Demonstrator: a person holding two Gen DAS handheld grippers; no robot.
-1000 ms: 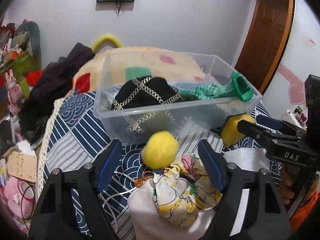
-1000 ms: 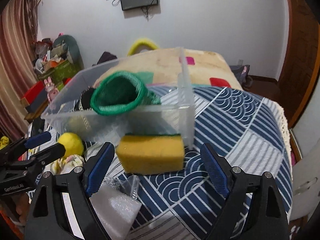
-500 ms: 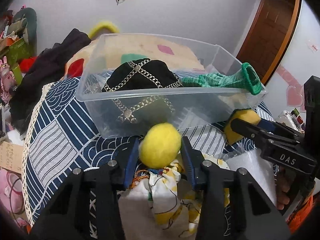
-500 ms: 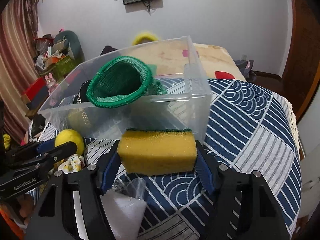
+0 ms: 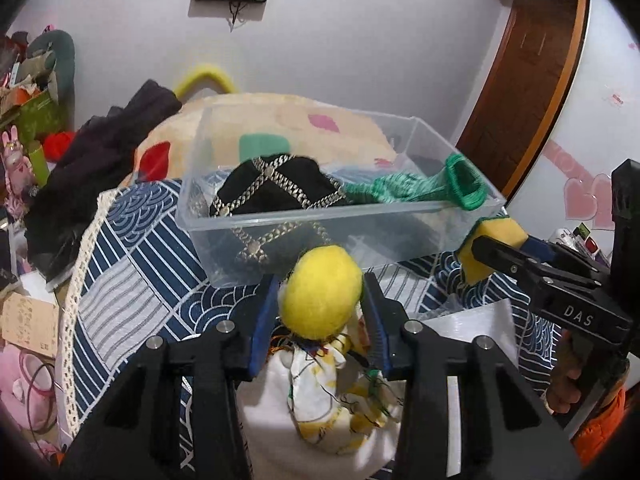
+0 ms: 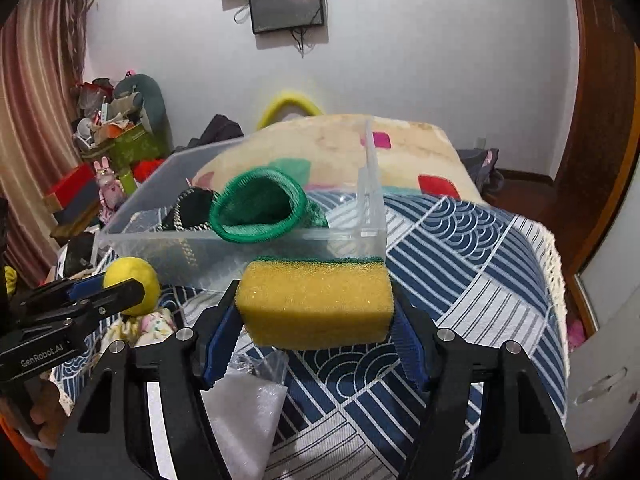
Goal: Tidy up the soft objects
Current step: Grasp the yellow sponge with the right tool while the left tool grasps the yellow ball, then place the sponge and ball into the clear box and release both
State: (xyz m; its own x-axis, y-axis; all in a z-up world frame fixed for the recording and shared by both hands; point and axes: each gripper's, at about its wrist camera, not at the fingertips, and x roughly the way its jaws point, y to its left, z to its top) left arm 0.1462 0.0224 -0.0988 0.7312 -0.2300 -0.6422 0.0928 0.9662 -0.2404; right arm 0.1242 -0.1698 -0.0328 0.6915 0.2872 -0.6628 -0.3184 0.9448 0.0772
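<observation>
In the clear bin (image 5: 328, 216): black bag (image 5: 276, 188), green sock (image 5: 416, 188)

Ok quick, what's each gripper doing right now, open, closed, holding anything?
Left gripper: closed on the yellow ball.
Right gripper: closed on the yellow sponge.

Yellow ball (image 5: 320, 292), yellow-green sponge (image 6: 316, 304)

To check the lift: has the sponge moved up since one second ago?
Yes. The sponge moved up, judged against the clear box; its top now reaches the box's near wall.
</observation>
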